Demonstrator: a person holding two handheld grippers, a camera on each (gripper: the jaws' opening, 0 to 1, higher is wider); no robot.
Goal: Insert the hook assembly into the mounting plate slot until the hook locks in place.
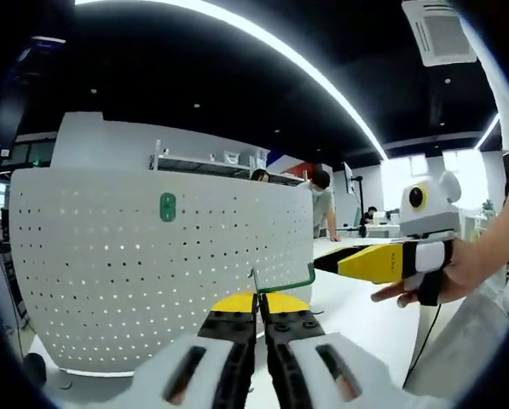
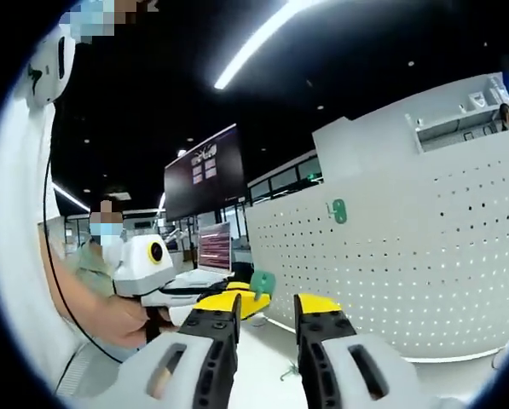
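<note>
Left gripper [image 1: 260, 300] has its yellow-tipped jaws pressed together on a thin green wire hook [image 1: 285, 285], which rises between the tips and bends off to the right. Just behind it stands a white perforated pegboard [image 1: 135, 256] on the table [image 1: 348, 307], with a small green plate [image 1: 167, 206] fixed high on its face, well above the hook. From the right of the left gripper view comes the right gripper [image 1: 348, 264], held by a hand [image 1: 459, 268], its yellow tip pointing toward the hook.

Right gripper [image 2: 266, 305] in its own view has its jaws parted, with nothing between them. Past its tips the left gripper [image 2: 237, 300] is held by a hand [image 2: 126, 319], a green piece showing at its tip. The pegboard [image 2: 407, 256] runs along the right, plate [image 2: 338, 210] on its face
</note>
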